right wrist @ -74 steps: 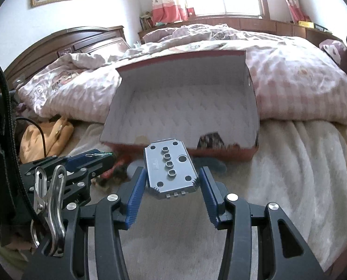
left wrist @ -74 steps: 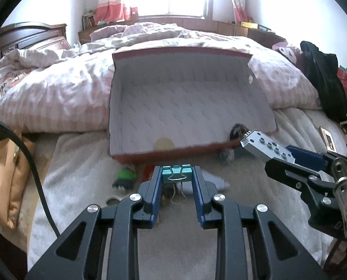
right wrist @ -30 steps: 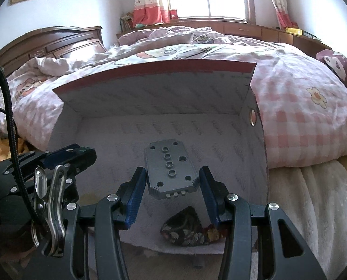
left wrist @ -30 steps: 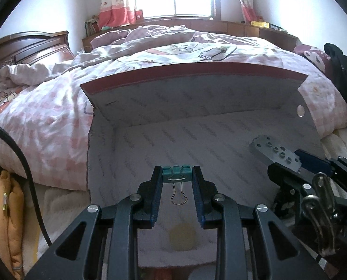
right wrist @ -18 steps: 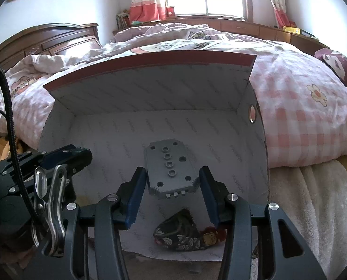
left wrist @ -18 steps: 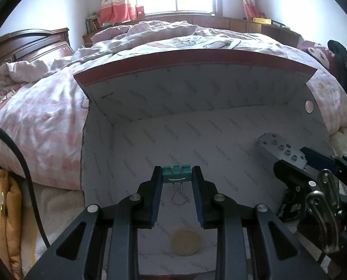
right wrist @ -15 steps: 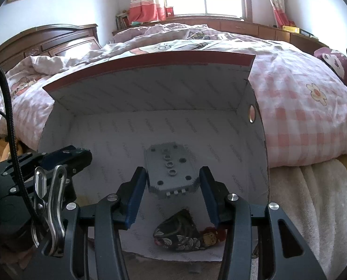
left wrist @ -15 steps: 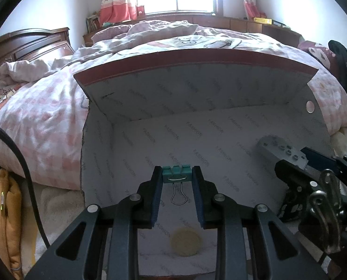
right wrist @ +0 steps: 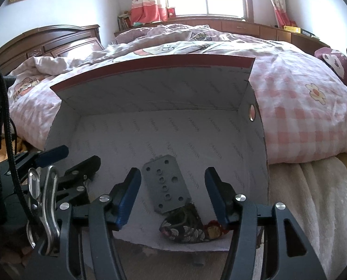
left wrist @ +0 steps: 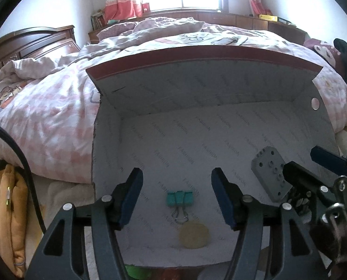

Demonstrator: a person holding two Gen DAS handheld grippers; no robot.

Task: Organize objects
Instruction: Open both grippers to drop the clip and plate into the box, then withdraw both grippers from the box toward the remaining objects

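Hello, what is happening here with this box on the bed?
A person is tidying small things into the box with two hand-held grippers. The left gripper is opening, and the clip lies free on the box floor by a yellow disc. The right gripper is opening too; the grey plate has dropped beside a patterned pouch.

Left gripper [left wrist: 177, 186] jaws opening over box [left wrist: 220, 93]; teal binder clip [left wrist: 179, 198] lying free on box floor between them, near pale disc [left wrist: 194, 235]. Grey plate [left wrist: 270, 177] lying by right gripper [left wrist: 313, 170].
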